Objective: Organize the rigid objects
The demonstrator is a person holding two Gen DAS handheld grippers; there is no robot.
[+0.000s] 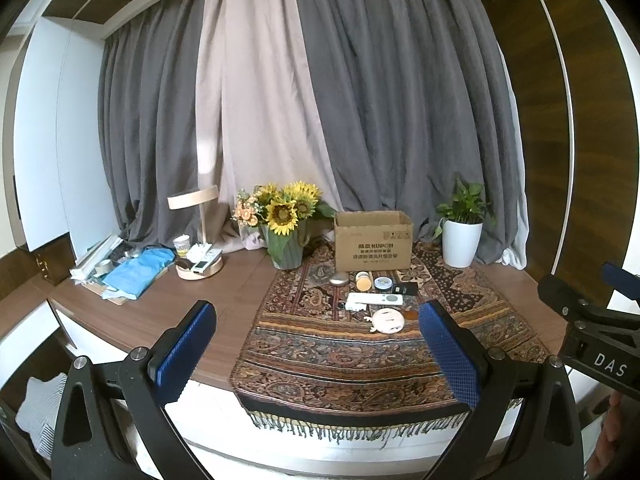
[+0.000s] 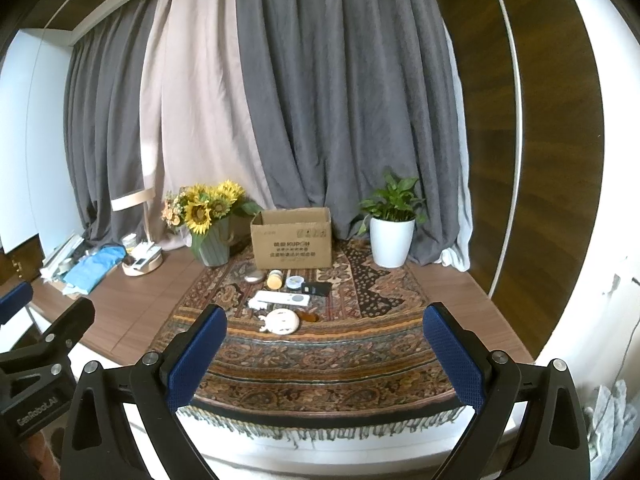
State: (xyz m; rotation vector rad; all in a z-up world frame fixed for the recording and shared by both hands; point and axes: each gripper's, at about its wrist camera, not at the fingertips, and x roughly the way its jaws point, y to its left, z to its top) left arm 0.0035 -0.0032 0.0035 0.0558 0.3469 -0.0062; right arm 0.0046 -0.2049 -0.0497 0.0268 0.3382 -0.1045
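Observation:
An open cardboard box (image 1: 374,242) (image 2: 292,239) stands at the back of a patterned cloth (image 1: 320,348) (image 2: 320,352). In front of it lie a grey oval case (image 1: 339,279) (image 2: 254,277), a small yellow jar (image 1: 363,280) (image 2: 275,279), a round tin (image 1: 383,282) (image 2: 295,282), a black card-like item (image 1: 404,289) (image 2: 316,288), a white remote (image 1: 374,300) (image 2: 282,299) and a round cream compact (image 1: 387,320) (image 2: 282,322). My left gripper (image 1: 316,344) and right gripper (image 2: 326,350) hover open, well short of these items, with nothing between their blue pads.
A sunflower vase (image 1: 286,242) (image 2: 210,246) stands left of the box, a white potted plant (image 1: 462,240) (image 2: 392,240) to its right. A lamp on a round tray (image 1: 200,266) and blue cloth (image 1: 140,270) sit at far left. Curtains hang behind the wooden desk (image 1: 180,312).

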